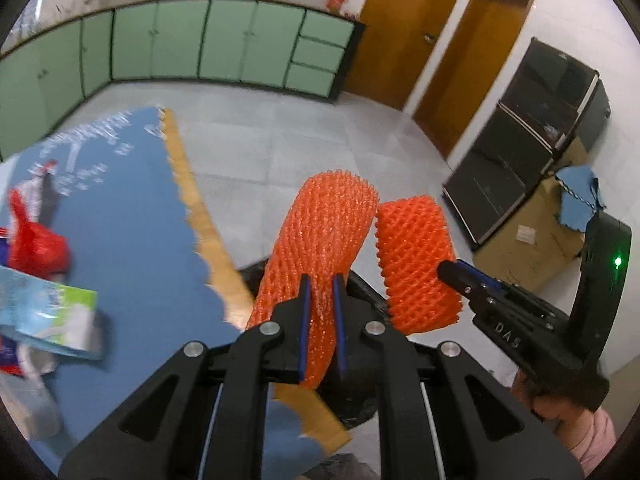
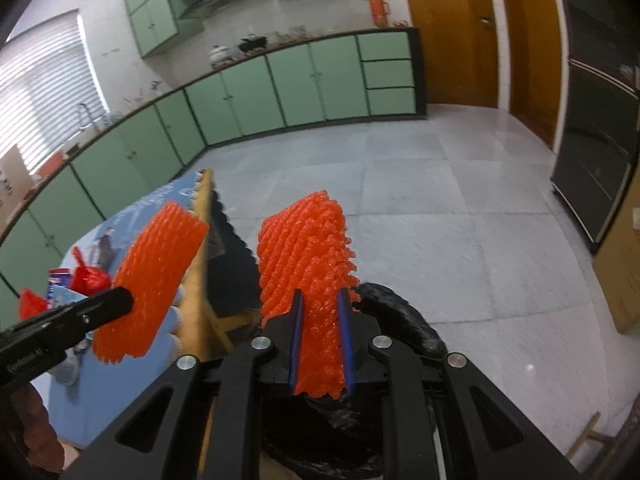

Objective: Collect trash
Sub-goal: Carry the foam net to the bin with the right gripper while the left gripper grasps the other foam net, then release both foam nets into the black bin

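Note:
My left gripper (image 1: 320,280) is shut on an orange foam net sleeve (image 1: 324,232), held upright past the table's edge. My right gripper (image 2: 320,296) is shut on a second orange foam net sleeve (image 2: 308,240). Each gripper shows in the other's view: the right one (image 1: 452,270) with its sleeve (image 1: 416,264) at the right, the left one (image 2: 124,300) with its sleeve (image 2: 156,276) at the left. A black trash bag (image 2: 404,320) lies below both grippers, also in the left wrist view (image 1: 356,400).
A table with a blue cover (image 1: 132,240) holds a red plastic bag (image 1: 36,244), a blue and green carton (image 1: 48,312) and other wrappers. Green cabinets (image 2: 280,84) line the far wall. Wooden doors (image 1: 404,28), a black cabinet (image 1: 532,140) and a cardboard box (image 1: 532,240) stand at the right.

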Available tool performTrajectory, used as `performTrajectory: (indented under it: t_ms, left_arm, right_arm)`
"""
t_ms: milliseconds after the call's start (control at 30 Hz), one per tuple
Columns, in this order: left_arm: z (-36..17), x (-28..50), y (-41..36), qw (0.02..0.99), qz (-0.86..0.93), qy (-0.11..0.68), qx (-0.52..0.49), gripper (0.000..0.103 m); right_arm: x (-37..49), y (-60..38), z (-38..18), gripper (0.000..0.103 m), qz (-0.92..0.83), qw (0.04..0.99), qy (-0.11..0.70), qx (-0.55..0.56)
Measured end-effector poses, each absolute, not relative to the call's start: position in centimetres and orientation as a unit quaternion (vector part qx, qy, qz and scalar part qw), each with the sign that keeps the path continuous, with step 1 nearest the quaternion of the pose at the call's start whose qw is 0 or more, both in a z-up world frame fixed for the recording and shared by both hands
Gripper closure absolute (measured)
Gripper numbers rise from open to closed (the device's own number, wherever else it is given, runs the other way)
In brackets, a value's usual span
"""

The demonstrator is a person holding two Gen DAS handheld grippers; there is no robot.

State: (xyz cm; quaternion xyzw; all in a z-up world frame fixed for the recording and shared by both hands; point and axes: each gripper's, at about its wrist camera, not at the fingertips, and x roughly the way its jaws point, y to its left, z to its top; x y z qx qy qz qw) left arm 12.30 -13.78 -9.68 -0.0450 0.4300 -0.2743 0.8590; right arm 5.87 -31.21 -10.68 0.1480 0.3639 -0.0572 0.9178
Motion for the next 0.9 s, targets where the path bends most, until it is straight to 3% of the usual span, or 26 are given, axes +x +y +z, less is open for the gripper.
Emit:
performTrajectory:
  t_ms: [167,300,333,367,433,533,900]
  left_arm:
    - [-11.6,13.5,-16.3,0.836,-0.291,0.463,-0.043,0.086]
    - [-12.5,14.0,-17.4,0.833,-0.287,0.473,-0.03,0.061]
    - [-12.6,13.8,-17.2,0.833,-0.286,0.473,-0.029,0.06]
    - [-12.7,13.9,-17.1,0.833,-0.285,0.474,-0.029,0.059]
    - [-12.6,14.0,-16.5,0.835,-0.28,0.473,-0.031,0.055]
    - [-11.8,13.7,-15.3,0.846,-0.266,0.461,-0.03,0.05]
    - [-7.4,8.6,-3.5,0.942,-0.027,0.334,0.02,0.035]
  right_arm:
    - [5.8,-32.2,-12.7,0.086,-0.077,0.907,0.385,0.151]
    - [6.0,-33.0,-14.7,0.082,-0.087,0.895,0.409,0.158]
    - [6.1,-33.1,-15.3,0.081,-0.089,0.891,0.416,0.16]
    - [6.1,-33.2,-15.5,0.078,-0.09,0.889,0.419,0.161]
    - [5.9,-33.4,-15.7,0.06,-0.094,0.888,0.421,0.162]
    - [6.1,-33.2,-15.2,0.043,-0.092,0.892,0.414,0.157]
    - [8.0,-23.6,-10.4,0.026,0.051,0.93,0.346,0.115]
